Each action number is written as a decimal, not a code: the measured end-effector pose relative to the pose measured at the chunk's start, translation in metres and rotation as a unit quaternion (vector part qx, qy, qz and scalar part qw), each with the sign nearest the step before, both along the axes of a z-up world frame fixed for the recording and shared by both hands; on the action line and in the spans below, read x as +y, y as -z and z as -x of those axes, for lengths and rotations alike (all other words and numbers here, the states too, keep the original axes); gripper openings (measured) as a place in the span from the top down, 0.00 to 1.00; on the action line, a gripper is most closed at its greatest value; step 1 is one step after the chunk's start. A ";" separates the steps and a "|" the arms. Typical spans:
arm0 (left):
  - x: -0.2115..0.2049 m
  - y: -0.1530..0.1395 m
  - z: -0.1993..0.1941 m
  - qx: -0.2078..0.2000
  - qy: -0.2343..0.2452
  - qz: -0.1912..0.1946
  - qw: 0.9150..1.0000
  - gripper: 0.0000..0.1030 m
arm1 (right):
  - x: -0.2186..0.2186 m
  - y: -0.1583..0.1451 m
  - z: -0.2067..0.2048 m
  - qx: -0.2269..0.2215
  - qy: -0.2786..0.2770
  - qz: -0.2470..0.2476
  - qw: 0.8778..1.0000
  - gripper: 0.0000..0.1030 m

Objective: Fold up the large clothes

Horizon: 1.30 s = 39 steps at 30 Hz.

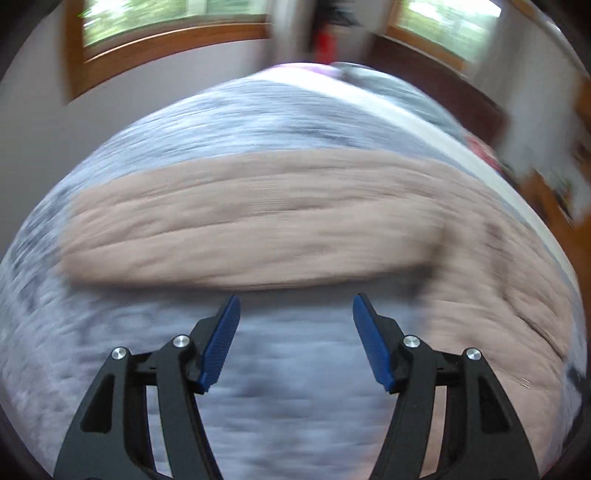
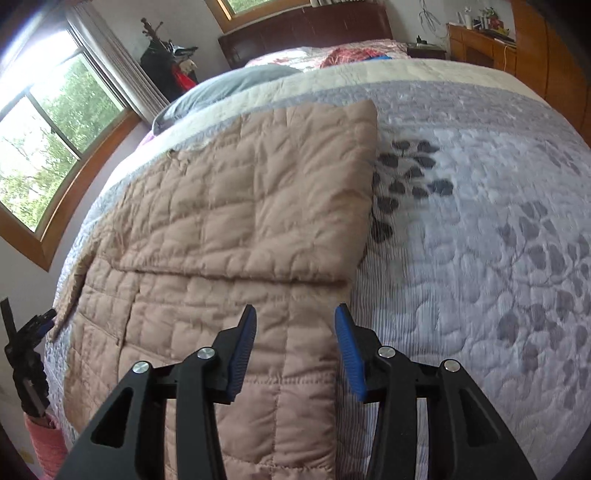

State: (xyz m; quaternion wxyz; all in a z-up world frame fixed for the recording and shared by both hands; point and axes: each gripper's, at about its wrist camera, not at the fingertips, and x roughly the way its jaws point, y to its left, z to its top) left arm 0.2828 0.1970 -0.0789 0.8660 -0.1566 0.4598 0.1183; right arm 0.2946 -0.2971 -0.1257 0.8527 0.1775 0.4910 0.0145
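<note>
A tan quilted coat (image 2: 229, 206) lies flat on the bed, its upper part folded down over the lower part. In the left wrist view the same tan coat (image 1: 258, 221) is a blurred band across the middle. My left gripper (image 1: 295, 306) is open and holds nothing; it hangs over bare bedspread (image 1: 277, 406) just short of the coat's near edge. My right gripper (image 2: 295, 317) is open too, above the coat's right edge, with no cloth between its pads. At the bed's left edge, beside a coat sleeve (image 2: 74, 280), the left gripper (image 2: 38, 325) also appears in the right wrist view.
The bedspread (image 2: 480, 221) is pale lilac with grey leaf prints. A grey pillow (image 2: 229, 88) and patterned bedding (image 2: 351, 55) lie by the dark headboard (image 2: 306, 29). Windows (image 2: 48, 147) line the left wall. A wooden dresser (image 2: 480, 40) stands at the far right.
</note>
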 end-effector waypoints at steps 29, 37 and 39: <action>0.183 0.042 0.018 -0.037 -0.241 0.098 0.965 0.77 | 0.033 0.028 0.011 0.030 -0.015 0.073 0.997 0.54; 0.179 0.024 0.025 -0.081 -0.249 0.109 0.959 0.93 | 0.023 0.014 0.022 0.011 -0.009 0.042 0.999 0.54; 0.170 0.007 0.029 -0.110 -0.235 0.097 0.961 0.93 | 0.022 0.007 0.030 0.003 -0.005 0.050 0.999 0.54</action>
